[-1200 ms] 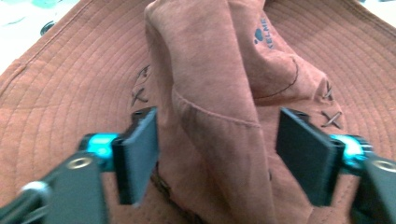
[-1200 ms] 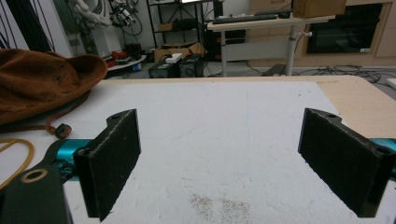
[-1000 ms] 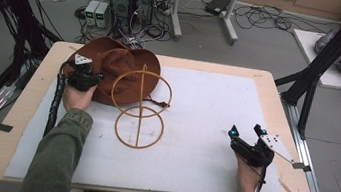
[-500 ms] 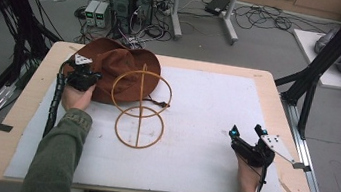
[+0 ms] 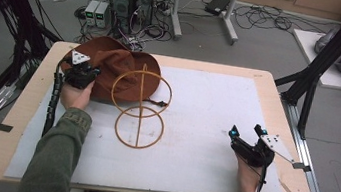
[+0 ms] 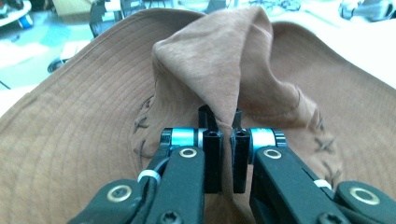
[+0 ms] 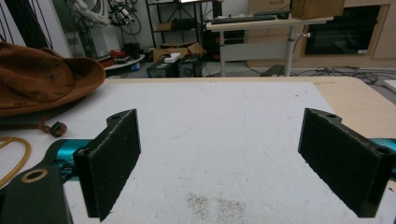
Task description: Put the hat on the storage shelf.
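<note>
The brown hat (image 5: 111, 70) lies at the bench's (image 5: 271, 85) far left corner, against the wire stand (image 5: 140, 107). Our left gripper (image 6: 223, 140) has just closed its jaws on a fold of the crown. We judge that lifting could snag the stand and topple it. Our right gripper (image 7: 233, 163) rests open over the bare white mat (image 5: 206, 111), well apart.

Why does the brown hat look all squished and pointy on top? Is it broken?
Not broken, as far as the pictures show. The left gripper is shut on a fold of the brown hat, pinching the soft crown into a peak. The hat also lies askew, partly off the white mat, behind the wire stand. Nothing is spilled.
</note>
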Tool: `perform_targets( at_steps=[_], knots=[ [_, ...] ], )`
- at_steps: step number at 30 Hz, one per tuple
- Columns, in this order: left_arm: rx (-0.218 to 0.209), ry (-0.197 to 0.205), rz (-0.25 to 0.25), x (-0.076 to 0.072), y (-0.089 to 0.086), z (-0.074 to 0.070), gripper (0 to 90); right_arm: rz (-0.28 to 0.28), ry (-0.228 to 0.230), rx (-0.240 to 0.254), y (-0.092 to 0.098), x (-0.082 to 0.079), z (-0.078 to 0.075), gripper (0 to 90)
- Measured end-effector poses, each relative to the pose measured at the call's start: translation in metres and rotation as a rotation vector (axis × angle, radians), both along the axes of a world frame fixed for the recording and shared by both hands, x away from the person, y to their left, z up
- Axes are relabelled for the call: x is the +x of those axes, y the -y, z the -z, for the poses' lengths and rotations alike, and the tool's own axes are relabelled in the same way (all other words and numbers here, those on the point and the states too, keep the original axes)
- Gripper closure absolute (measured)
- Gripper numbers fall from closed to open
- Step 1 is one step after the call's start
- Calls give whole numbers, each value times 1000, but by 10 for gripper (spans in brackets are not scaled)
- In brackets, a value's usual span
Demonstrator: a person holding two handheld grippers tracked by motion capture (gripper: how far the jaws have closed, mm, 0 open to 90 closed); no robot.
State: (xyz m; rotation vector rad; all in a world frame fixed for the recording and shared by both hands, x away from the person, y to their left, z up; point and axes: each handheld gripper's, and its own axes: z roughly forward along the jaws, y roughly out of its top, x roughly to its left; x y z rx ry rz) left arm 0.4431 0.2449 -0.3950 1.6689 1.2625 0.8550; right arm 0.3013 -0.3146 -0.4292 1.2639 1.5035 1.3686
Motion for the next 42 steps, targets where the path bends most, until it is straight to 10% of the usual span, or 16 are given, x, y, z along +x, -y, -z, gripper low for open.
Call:
perform_targets(
  at_steps=[24,42],
  knots=[
    [-264,163,-64,-16,-18,-29,875,-21,-11,-12,-4,1,1,122],
    [-381,307,-112,-33,-34,-50,875,-13,1,-9,-2,1,0,122]
  ],
)
